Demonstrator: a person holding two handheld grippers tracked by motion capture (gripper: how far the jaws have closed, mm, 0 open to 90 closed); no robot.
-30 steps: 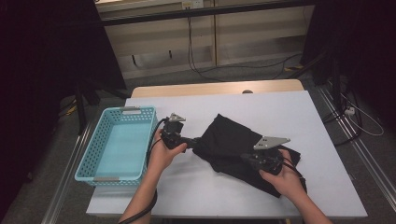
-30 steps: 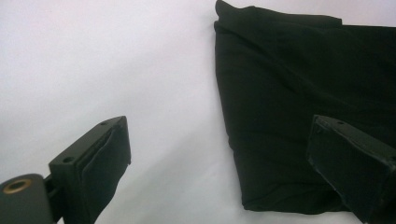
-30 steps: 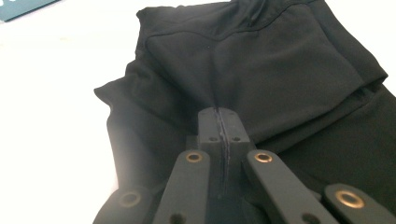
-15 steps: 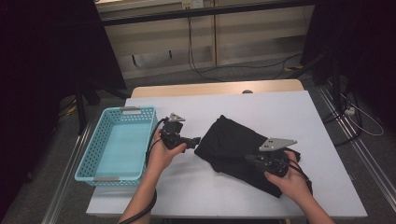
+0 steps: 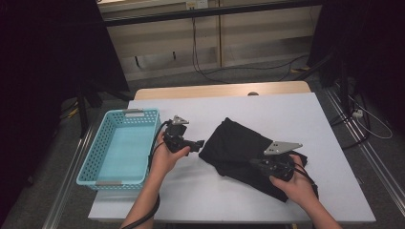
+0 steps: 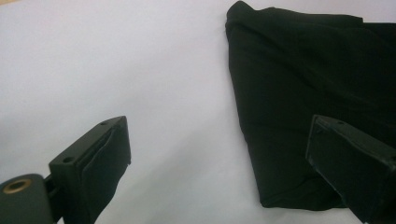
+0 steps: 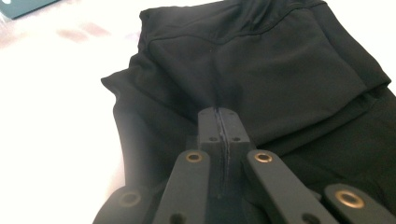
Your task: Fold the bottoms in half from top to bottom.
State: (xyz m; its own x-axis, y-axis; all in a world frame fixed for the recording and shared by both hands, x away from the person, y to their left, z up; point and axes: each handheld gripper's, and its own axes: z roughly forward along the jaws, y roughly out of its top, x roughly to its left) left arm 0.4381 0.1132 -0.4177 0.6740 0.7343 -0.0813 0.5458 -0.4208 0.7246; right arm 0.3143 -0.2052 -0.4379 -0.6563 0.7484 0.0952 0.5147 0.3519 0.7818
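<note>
Landmark = black garment (image 5: 241,150), folded, lying on the white desk (image 5: 286,109) right of centre. Nearest the person: right tool (image 5: 255,163) sits on the garment's near-right part, hand wrapped round it, grey three-cornered plate (image 5: 282,147) on top. Right gripper view: right tool (image 7: 219,116) has both jaws pressed together, no gap, tips low over the fabric; cannot tell whether any cloth is caught between them. That view also gives fold detail on the garment (image 7: 261,65), an upper layer with a stitched edge lying over a lower layer, which the high view flattens to a dark patch. Next out: left tool (image 5: 199,143) just beside the garment's left corner, tips pointing at it. Left gripper view: left tool (image 6: 219,154) jaws spread wide, bare desk (image 6: 116,60) between them, garment (image 6: 299,93) edge running in front of the far-side jaw, nothing held. High view can't resolve that jaw gap. Further left of the garment, past the left hand (image 5: 165,155): turquoise basket (image 5: 93,162) at the desk's left edge. Beyond the garment, at the far edge: wooden strip (image 5: 215,89), then floor with cables (image 5: 200,62).
</note>
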